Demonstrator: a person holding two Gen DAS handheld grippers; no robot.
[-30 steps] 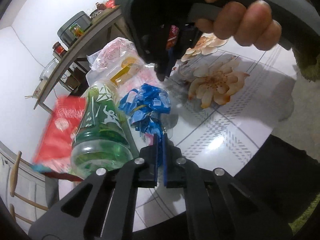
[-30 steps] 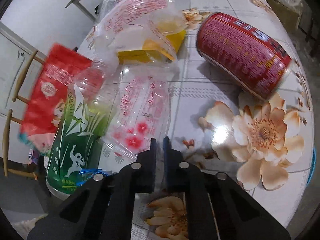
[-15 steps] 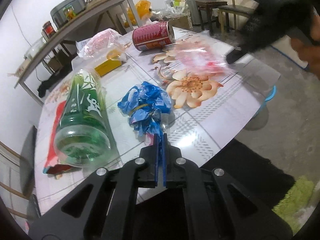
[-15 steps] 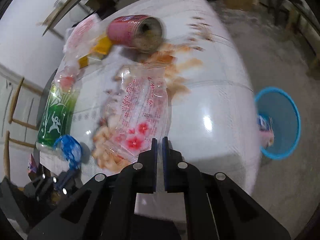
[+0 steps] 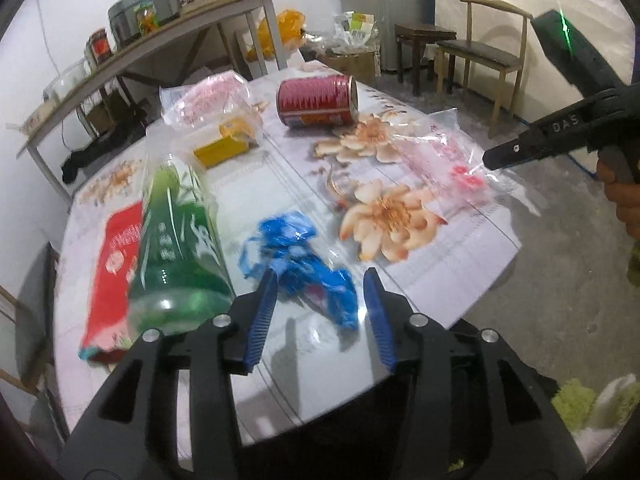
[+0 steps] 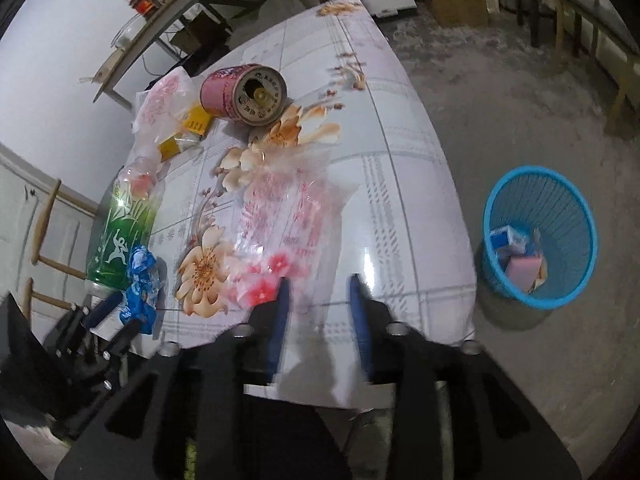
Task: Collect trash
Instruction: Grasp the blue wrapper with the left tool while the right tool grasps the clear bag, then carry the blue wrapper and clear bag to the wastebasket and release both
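My left gripper [image 5: 320,308] is open, its blue pads on either side of a crumpled blue wrapper [image 5: 304,264] near the table's front edge. My right gripper [image 6: 318,316] is open just behind a clear plastic bag with red flowers [image 6: 284,216], which lies loose on the table; the bag also shows in the left wrist view [image 5: 444,156]. A green bottle [image 5: 180,240], a red packet [image 5: 116,268] and a red can [image 5: 316,100] lie on the table. A blue waste basket [image 6: 540,236] stands on the floor to the right.
A second clear bag [image 5: 208,100] and a yellow box [image 5: 224,148] lie at the table's far side. A cluttered side table [image 5: 160,36] stands behind, wooden chairs [image 5: 480,52] at the back right. The floral table [image 6: 400,184] ends close to the basket.
Both grippers have opened. The left has let go of the blue wrapper and the right has let go of the clear flowered bag, which now lies on the table.
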